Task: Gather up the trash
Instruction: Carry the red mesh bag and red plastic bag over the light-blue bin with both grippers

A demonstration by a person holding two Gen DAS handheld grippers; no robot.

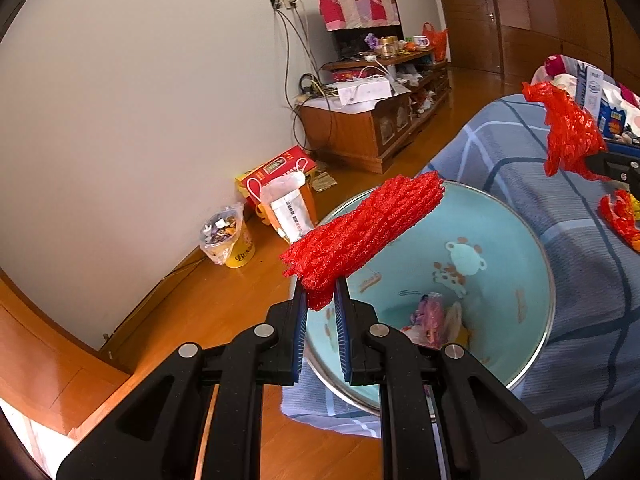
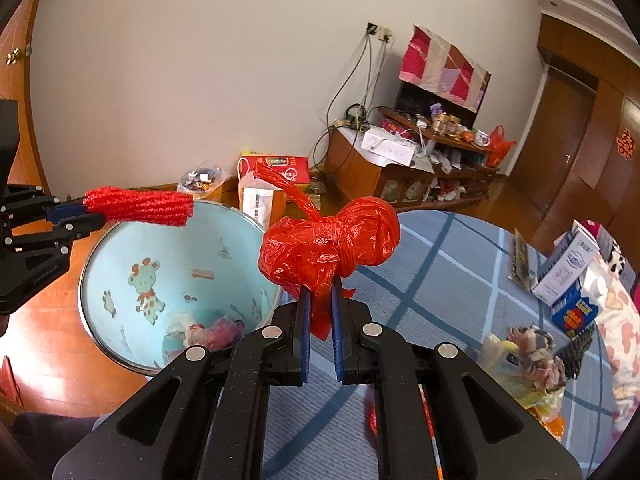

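My left gripper [image 1: 321, 290] is shut on the end of a red foam net sleeve [image 1: 364, 230], which sticks out over the rim of a light blue trash bin [image 1: 516, 240]. From the right wrist view the same sleeve [image 2: 140, 205] hangs above the bin [image 2: 120, 252], with the left gripper [image 2: 82, 210] at the far left. My right gripper [image 2: 321, 292] is shut on a knotted red plastic bag [image 2: 332, 244], held just right of the bin's rim above the bed. That bag [image 1: 570, 132] also shows at the right edge of the left wrist view. Crumpled wrappers [image 2: 216, 332] lie in the bin.
A blue plaid bedsheet [image 2: 440, 280] lies beside the bin, with a carton [image 2: 568, 268], snack wrappers [image 2: 532, 356] and a red scrap [image 1: 620, 216] on it. On the wooden floor by the wall stand a red box [image 1: 276, 168], a white bag [image 1: 290, 208] and a cup of trash [image 1: 226, 236]. A cluttered cabinet [image 1: 360, 128] stands behind.
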